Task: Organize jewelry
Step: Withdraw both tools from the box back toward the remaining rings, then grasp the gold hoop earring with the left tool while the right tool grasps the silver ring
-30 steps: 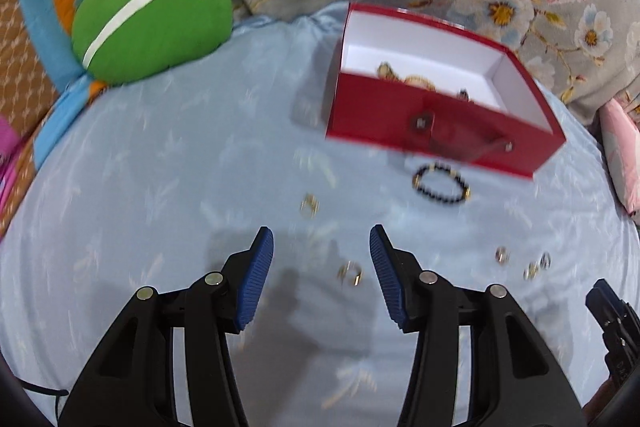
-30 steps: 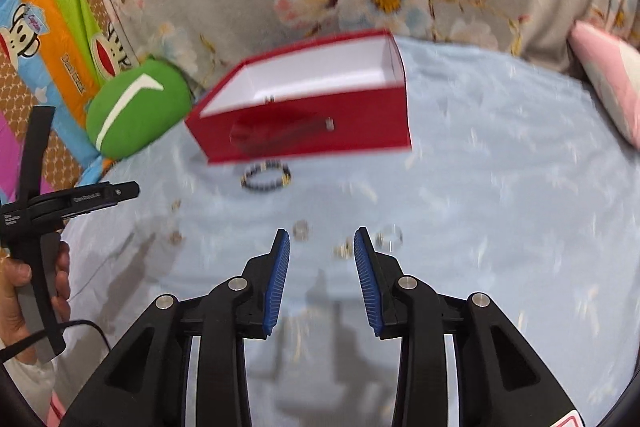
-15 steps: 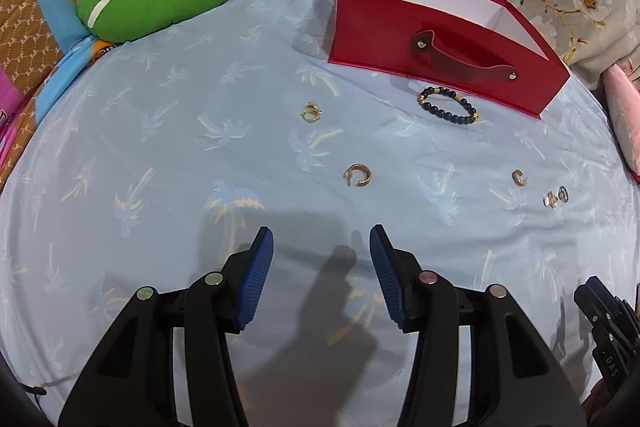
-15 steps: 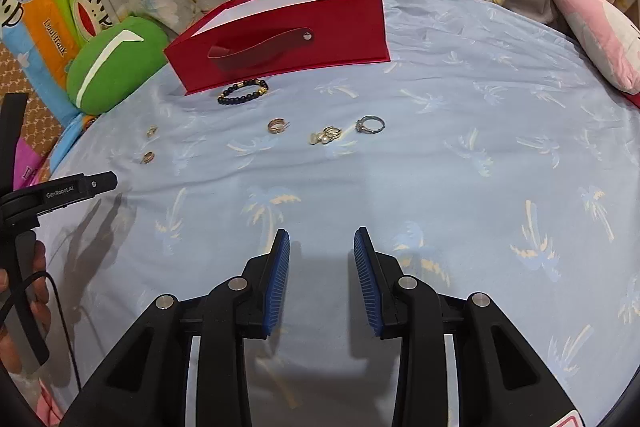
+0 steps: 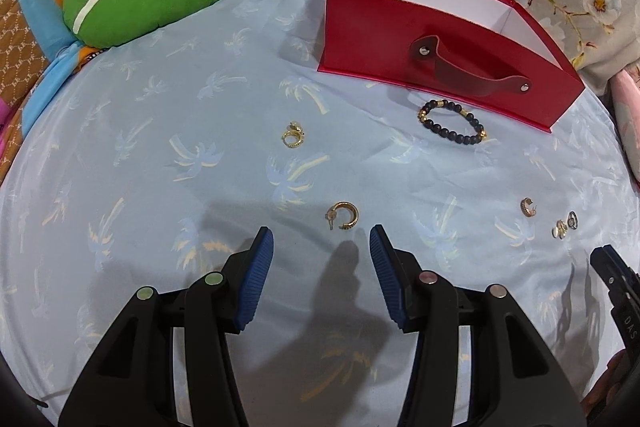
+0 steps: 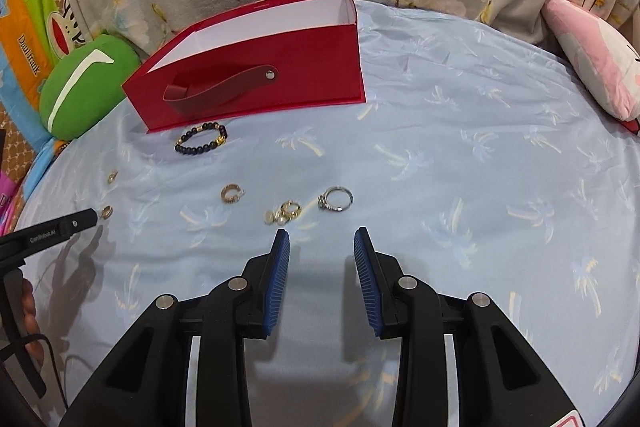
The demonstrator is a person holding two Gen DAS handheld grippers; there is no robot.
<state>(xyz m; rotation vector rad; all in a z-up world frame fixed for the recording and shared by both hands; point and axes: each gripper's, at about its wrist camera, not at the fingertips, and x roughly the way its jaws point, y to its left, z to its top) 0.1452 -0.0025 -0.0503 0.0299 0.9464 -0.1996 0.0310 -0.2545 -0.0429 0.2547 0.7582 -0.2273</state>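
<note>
Left wrist view: a gold hoop earring (image 5: pixel 343 215) with a post lies on the blue palm-print sheet (image 5: pixel 160 167) just ahead of the left gripper (image 5: pixel 321 241), jaws spread and empty; right gripper (image 6: pixel 320 241) likewise.

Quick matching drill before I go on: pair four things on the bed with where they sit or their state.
Things:
1. beaded bracelet
2. gold hoop earring
3. silver ring
4. red box

Places or states:
A. just ahead of the open left gripper
B. on the sheet right in front of the box's handle side
C. upright and open-topped, by the floral pillow
D. just ahead of the open right gripper

Pairs: 1-B, 2-A, 3-D, 4-C
</note>
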